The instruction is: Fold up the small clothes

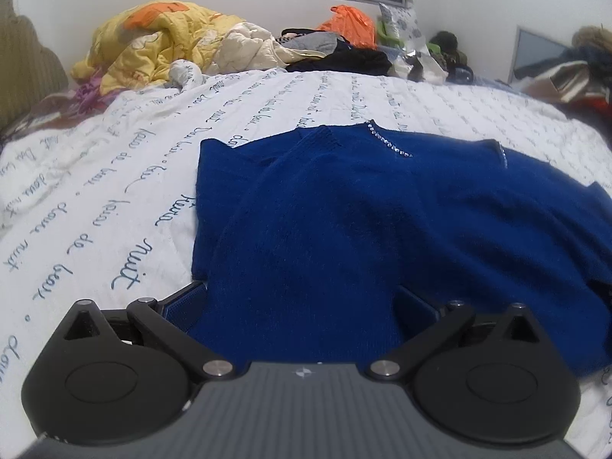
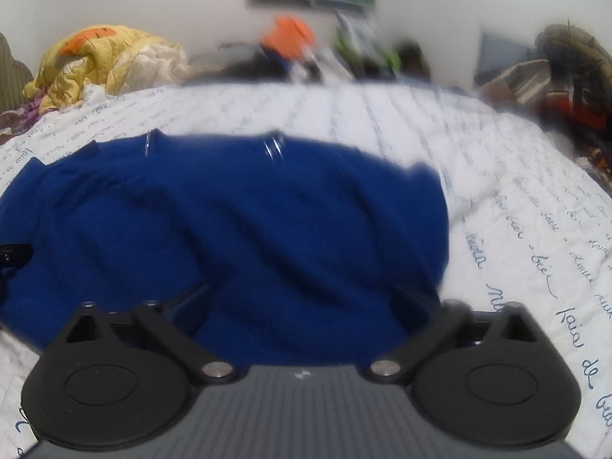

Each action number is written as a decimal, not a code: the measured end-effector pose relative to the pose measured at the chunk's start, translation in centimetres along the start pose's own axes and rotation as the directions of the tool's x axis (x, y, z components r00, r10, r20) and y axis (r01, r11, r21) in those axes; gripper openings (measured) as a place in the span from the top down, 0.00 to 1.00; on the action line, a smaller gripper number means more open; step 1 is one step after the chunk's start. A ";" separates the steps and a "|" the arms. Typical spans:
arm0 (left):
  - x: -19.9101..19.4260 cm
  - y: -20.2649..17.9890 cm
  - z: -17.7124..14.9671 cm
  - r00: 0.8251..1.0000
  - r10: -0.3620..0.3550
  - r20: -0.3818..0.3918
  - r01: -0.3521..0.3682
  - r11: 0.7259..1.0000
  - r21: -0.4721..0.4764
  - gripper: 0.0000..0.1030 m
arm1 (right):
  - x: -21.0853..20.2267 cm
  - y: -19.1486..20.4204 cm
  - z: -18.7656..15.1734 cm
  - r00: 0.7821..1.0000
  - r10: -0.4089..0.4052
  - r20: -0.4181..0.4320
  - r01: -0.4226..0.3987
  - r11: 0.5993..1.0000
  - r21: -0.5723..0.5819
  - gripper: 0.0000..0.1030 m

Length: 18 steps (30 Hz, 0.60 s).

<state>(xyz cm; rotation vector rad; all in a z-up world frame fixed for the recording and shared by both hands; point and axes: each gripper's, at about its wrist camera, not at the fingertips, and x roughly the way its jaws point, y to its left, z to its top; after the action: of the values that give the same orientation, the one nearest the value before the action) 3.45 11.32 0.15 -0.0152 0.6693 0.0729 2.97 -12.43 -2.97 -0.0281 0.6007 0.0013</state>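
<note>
- Nearest the lens in the left wrist view, the left gripper (image 1: 302, 302) is seen with its black linkage arms spread wide; the blue-padded fingers (image 1: 187, 302) are set apart, and fuzzy knit fabric fills the gap between them, though a firm pinch cannot be confirmed.
- Between and just beyond those fingers, a blue sweater (image 1: 363, 222) is laid on the bed, its soft, napped knit bunched into low folds and one sleeve folded across the body.
- Along the neckline, a curved row of small sparkling beads (image 1: 388, 141) is sewn.
- Under the sweater, a white quilted bedspread (image 1: 134, 176) printed with blue cursive script is spread.
- In the blurred right wrist view, the right gripper (image 2: 302, 298) is likewise held wide, with the same sweater (image 2: 237, 222) lying between and ahead of its fingers; whether cloth is gripped cannot be told.
- At the left edge of that view, a black part is glimpsed against the sweater.
- Farthest back, a rumpled yellow quilt (image 1: 153, 42) and an orange plastic bag (image 1: 350, 25) are piled against the white wall.
</note>
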 end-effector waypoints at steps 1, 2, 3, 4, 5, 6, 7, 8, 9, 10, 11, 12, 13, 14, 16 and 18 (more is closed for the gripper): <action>0.0 0.1 -0.1 1.000 -0.002 0.003 0.002 1.000 -0.004 0.00 | 0.1 0.0 -0.1 1.000 0.002 -0.001 -0.002 1.000 0.005 0.00; 0.0 0.1 -0.2 1.000 -0.004 0.004 0.004 1.000 -0.005 0.00 | 0.1 -0.1 -0.1 1.000 0.006 -0.003 -0.006 1.000 0.011 0.00; 0.0 0.1 -0.1 1.000 -0.006 0.005 0.006 1.000 -0.005 0.00 | 0.1 -0.3 -0.1 1.000 0.012 -0.005 -0.012 1.000 0.019 0.00; 0.0 0.2 -0.1 1.000 -0.007 0.005 0.007 1.000 -0.006 0.00 | 0.2 -0.3 -0.2 1.000 0.017 -0.007 -0.017 1.000 0.026 0.00; 0.0 0.2 -0.1 1.000 -0.009 0.005 0.009 1.000 -0.008 0.00 | 0.2 -0.4 -0.2 1.000 0.021 -0.008 -0.020 0.999 0.031 0.00; 0.0 0.2 -0.1 1.000 -0.010 0.006 0.010 1.000 -0.010 0.00 | 0.2 -0.4 -0.2 1.000 0.022 -0.009 -0.022 0.999 0.033 0.00; 0.0 0.2 -0.1 1.000 -0.010 0.007 0.010 1.000 -0.010 0.00 | 0.2 -0.3 -0.2 1.000 0.021 -0.009 -0.020 0.999 0.031 0.00; 0.0 0.2 -0.1 1.000 -0.010 0.007 0.010 1.000 -0.010 0.00 | 0.3 -0.4 -0.2 1.000 0.020 -0.009 -0.020 0.999 0.031 0.00; 0.0 0.2 -0.1 1.000 -0.009 0.008 0.009 1.000 -0.011 0.00 | 0.3 -0.3 -0.2 1.000 0.020 -0.009 -0.020 0.999 0.031 0.00; 0.0 0.2 -0.1 1.000 -0.009 0.009 0.009 1.000 -0.012 0.00 | 0.3 -0.4 -0.2 1.000 0.022 -0.010 -0.022 0.999 0.034 0.00; 0.0 0.2 -0.1 1.000 -0.009 0.010 0.009 1.000 -0.012 0.00 | 0.2 -0.4 -0.2 1.000 0.024 -0.011 -0.023 0.999 0.037 0.00; 0.0 0.2 -0.1 1.000 -0.009 0.011 0.009 1.000 -0.013 0.00 | 0.2 -0.4 -0.2 1.000 0.025 -0.011 -0.024 0.999 0.038 0.00; 0.0 0.2 -0.2 1.000 -0.009 0.011 0.010 1.000 -0.014 0.00 | 0.2 -0.3 -0.3 1.000 0.023 -0.011 -0.023 0.999 0.037 0.00; 0.0 0.2 -0.2 1.000 -0.010 0.011 0.010 1.000 -0.014 0.00 | 0.2 -0.3 -0.3 1.000 0.023 -0.011 -0.022 0.999 0.037 0.00; 0.0 0.2 -0.2 1.000 -0.009 0.012 0.009 1.000 -0.014 0.00 | 0.2 -0.3 -0.3 1.000 0.024 -0.011 -0.023 0.999 0.038 0.00; -0.1 0.2 -0.2 1.000 -0.009 0.013 0.009 1.000 -0.015 0.00 | 0.2 -0.3 -0.3 1.000 0.023 -0.011 -0.023 0.999 0.038 0.00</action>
<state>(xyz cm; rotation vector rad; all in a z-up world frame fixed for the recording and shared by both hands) 3.26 11.54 0.02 -0.0320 0.6561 0.0690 3.01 -12.74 -3.34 0.0152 0.6120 0.0124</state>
